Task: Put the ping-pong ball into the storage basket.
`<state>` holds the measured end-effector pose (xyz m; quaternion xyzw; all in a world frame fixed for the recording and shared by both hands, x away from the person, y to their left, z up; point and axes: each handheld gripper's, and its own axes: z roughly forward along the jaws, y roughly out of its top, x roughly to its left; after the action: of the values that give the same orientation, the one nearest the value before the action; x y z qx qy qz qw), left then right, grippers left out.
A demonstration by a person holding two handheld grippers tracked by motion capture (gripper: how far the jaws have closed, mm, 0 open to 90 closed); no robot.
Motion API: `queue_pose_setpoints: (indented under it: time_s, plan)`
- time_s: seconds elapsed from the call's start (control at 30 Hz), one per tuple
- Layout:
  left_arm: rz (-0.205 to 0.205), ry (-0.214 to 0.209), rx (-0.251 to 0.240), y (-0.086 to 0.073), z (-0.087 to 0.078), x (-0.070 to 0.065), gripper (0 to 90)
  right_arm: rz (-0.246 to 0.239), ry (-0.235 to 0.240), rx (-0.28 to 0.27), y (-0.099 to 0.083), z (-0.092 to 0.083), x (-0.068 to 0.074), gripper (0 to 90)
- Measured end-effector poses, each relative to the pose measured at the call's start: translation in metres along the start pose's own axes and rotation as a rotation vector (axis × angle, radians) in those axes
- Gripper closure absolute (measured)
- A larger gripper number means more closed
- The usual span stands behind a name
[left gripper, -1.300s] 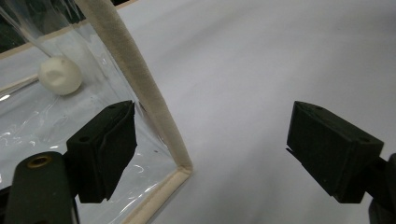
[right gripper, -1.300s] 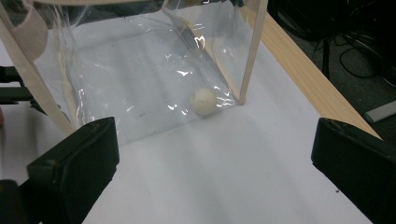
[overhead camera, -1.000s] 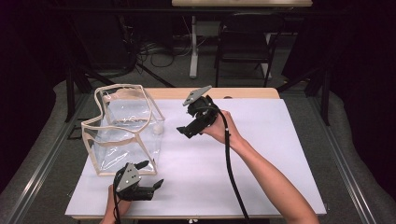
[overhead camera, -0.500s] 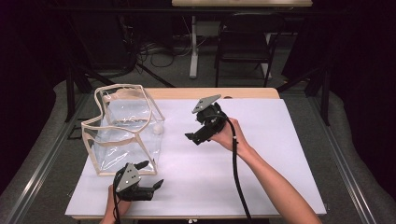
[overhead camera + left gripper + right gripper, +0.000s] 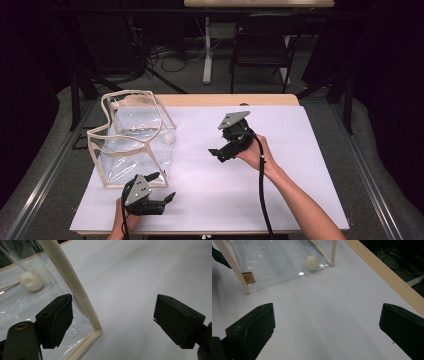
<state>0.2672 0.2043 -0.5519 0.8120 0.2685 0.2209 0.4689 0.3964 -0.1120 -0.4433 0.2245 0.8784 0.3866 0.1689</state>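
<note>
1 clear bag w/ 1 white ball inside — 2 grippers, left & right, both wide, empty

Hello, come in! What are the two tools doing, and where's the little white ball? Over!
Left tool open, at the clear plastic bag with cream edging. Right tool open, empty, above the white table cover. Small white ball inside the bag. Nothing in the way.

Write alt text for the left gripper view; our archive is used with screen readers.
The left gripper is open, its jaws set either side of the cream-trimmed bottom corner of a clear plastic bag standing on a white table. One jaw is in front of the clear wall, and a small white ball lies inside the bag.
</note>
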Motion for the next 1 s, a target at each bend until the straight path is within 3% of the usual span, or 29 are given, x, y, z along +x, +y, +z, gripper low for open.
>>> queue_pose_setpoints:
  time_s: [1.0]
  plan:
    - [0.000,-0.001,0.001,0.000,0.000,0.000,15.8,0.028,-0.032,0.015,-0.056,-0.013,0.007,0.5]
